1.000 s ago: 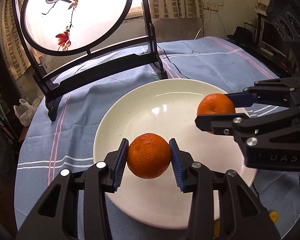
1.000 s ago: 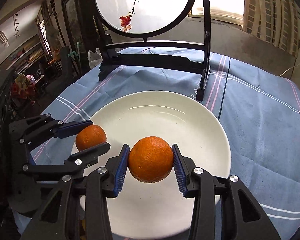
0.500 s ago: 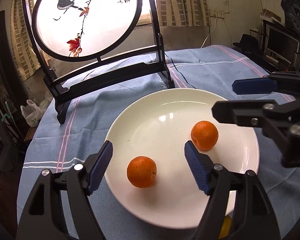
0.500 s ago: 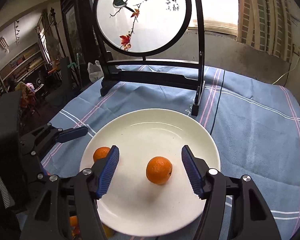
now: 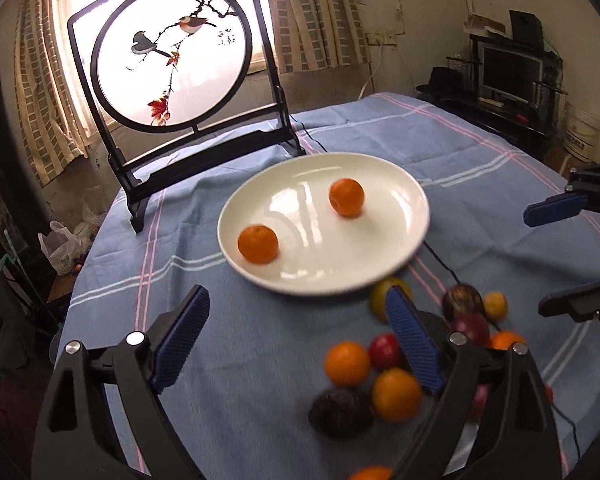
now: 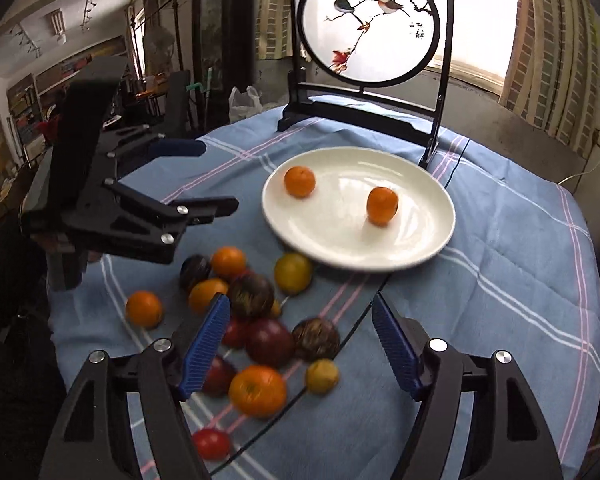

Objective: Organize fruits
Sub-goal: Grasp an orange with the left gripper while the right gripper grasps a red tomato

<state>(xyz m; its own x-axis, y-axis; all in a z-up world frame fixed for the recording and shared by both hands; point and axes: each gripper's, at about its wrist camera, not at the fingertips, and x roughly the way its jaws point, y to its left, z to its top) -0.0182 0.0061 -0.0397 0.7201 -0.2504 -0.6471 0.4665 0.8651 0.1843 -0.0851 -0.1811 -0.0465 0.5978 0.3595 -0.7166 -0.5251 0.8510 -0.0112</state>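
A white plate [image 5: 400, 196] [image 6: 428, 236] sits mid-table with two oranges on it, one on the left [image 5: 258, 244] [image 6: 299, 181] and one on the right [image 5: 346, 197] [image 6: 382, 205]. A pile of mixed fruit, orange [image 5: 347, 363] [image 6: 257, 390], red [image 6: 269, 342], yellow [image 6: 293, 273] and dark brown [image 5: 342, 412] [image 6: 251, 295], lies on the cloth in front of the plate. My left gripper [image 5: 298, 338] is open and empty, held above the cloth short of the plate; it also shows in the right wrist view [image 6: 204, 180]. My right gripper [image 6: 300, 346] is open and empty over the fruit pile; it also shows in the left wrist view [image 5: 556, 256].
A blue striped tablecloth [image 5: 240, 360] covers the round table. A black-framed round screen with painted birds [image 5: 172, 60] [image 6: 370, 24] stands behind the plate. A thin black cable [image 6: 348, 332] runs across the cloth under the fruit. Furniture and a monitor [image 5: 508, 72] stand beyond the table edge.
Both grippers opened and let their oranges go onto the plate, then pulled back and up toward the near side, so the fruit pile has come into view.
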